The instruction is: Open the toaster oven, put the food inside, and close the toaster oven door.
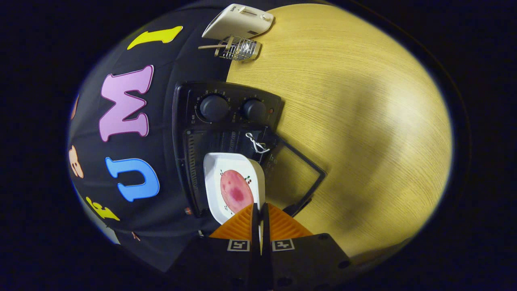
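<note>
The black toaster oven [226, 109] stands on the wooden table against the booth wall, with two round knobs [214, 108] on its panel. Its glass door [293, 169] hangs open, lying out flat over the table. A white square plate [216, 167] carrying a pink round slice of food [236, 191] sits at the mouth of the oven cavity. My gripper [260, 208] is shut on the near rim of the plate, both fingers pinching its edge. A white string loop [256, 142] hangs at the door's handle.
A white pop-up toaster [238, 21] and a small wire rack [238, 48] stand further along the wall beyond the oven. The round wooden table [363, 121] spreads out beside the open door.
</note>
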Tool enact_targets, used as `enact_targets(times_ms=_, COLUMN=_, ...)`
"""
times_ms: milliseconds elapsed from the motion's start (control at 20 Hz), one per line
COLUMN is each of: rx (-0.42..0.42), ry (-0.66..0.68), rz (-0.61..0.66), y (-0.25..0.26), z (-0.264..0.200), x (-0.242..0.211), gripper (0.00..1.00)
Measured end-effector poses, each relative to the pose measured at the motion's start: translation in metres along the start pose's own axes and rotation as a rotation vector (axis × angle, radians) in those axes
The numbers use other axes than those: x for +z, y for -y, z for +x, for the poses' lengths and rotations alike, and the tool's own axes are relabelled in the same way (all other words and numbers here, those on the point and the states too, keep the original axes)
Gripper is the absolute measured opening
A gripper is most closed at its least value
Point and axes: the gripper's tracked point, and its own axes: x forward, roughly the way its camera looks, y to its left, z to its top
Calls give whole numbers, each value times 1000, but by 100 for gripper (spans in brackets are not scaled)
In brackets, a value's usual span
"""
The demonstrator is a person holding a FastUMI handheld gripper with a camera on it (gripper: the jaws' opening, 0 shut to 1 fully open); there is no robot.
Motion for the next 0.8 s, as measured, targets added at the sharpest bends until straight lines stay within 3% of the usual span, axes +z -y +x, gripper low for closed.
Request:
enact_targets(times_ms=150, rx=3, ry=32, rz=62, y=-25, z=31, x=-10, gripper=5)
enact_targets(times_ms=400, rx=16, ry=154, rz=269, y=-58, z=76, x=-6, gripper=5)
enact_targets(times_ms=700, rx=-35, ry=228, rz=343, y=-59, z=108, x=2, gripper=6)
enact_targets(times_ms=800, rx=12, ry=200, rz=378, y=-69, z=117, x=-3, gripper=9)
